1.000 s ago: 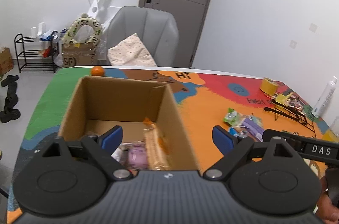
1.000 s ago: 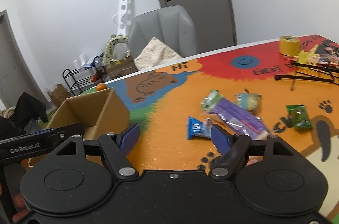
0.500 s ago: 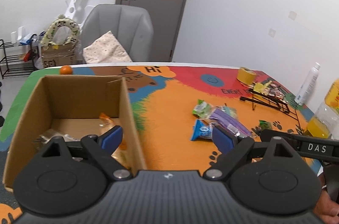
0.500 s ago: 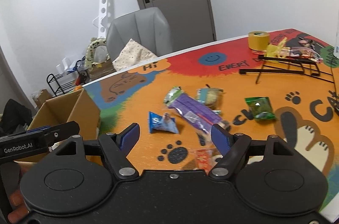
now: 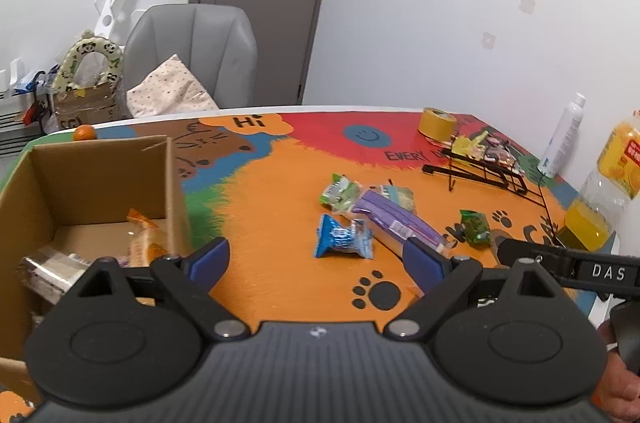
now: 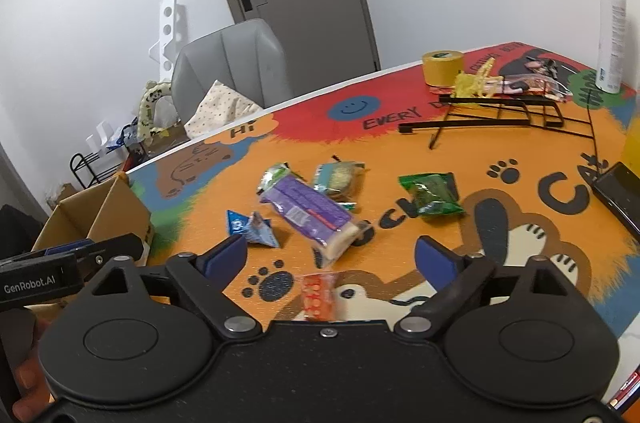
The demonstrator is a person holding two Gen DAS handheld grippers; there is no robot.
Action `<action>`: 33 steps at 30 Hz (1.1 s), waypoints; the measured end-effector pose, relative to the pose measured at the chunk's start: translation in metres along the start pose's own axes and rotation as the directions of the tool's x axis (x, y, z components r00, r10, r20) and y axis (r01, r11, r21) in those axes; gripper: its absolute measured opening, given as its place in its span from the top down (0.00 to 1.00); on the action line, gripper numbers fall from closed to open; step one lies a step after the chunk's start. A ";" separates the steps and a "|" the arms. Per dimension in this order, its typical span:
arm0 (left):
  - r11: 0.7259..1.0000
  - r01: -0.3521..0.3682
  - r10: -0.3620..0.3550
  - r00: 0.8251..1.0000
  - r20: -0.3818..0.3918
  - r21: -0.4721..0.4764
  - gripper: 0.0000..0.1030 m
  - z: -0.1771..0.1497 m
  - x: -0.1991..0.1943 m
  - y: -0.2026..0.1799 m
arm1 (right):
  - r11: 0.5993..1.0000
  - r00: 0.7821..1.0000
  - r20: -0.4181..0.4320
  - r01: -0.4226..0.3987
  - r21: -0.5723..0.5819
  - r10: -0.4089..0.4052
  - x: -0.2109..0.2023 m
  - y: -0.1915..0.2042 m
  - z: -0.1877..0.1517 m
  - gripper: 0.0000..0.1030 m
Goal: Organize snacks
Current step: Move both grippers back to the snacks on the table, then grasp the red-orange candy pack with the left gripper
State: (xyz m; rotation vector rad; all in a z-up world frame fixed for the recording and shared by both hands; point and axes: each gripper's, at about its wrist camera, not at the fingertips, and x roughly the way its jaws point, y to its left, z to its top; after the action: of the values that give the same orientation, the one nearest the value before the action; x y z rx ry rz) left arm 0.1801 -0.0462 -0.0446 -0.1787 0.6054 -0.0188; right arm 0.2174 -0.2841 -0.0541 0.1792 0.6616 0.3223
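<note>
Just beyond the opening right jaws lies the purple packet.

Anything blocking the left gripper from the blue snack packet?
Nothing visible. The left gripper is open and empty, and the blue snack packet lies on bare orange mat just ahead of its fingers. The purple packet sits beside it to the right, not in the way.
</note>
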 end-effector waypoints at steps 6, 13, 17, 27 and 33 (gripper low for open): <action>1.000 0.014 -0.013 1.000 -0.021 0.018 0.10 -0.005 0.011 -0.015 | 1.000 1.000 -0.001 0.005 0.005 -0.005 0.001 -0.013 -0.006 0.00; 0.999 0.022 -0.019 0.998 -0.062 0.042 0.10 -0.013 0.027 -0.032 | 1.000 1.000 -0.018 0.006 0.018 -0.006 0.005 -0.028 -0.013 0.00; 0.999 0.025 -0.021 0.997 -0.079 0.044 0.10 -0.016 0.035 -0.040 | 0.999 1.000 -0.021 0.008 0.037 -0.007 0.006 -0.041 -0.016 0.00; 0.997 0.045 -0.038 0.993 -0.109 0.059 0.10 -0.025 0.056 -0.066 | 0.996 1.000 -0.026 0.021 0.082 -0.019 0.010 -0.073 -0.023 0.00; 0.997 0.067 -0.060 0.989 -0.138 0.045 0.13 -0.030 0.072 -0.078 | 0.995 1.000 -0.010 0.024 0.093 -0.024 0.014 -0.087 -0.023 0.00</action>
State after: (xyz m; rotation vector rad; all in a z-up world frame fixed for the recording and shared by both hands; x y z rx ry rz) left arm 0.2251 -0.1327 -0.0959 -0.1490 0.7352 -0.1084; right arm 0.2337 -0.3590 -0.1023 0.2588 0.6871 0.2695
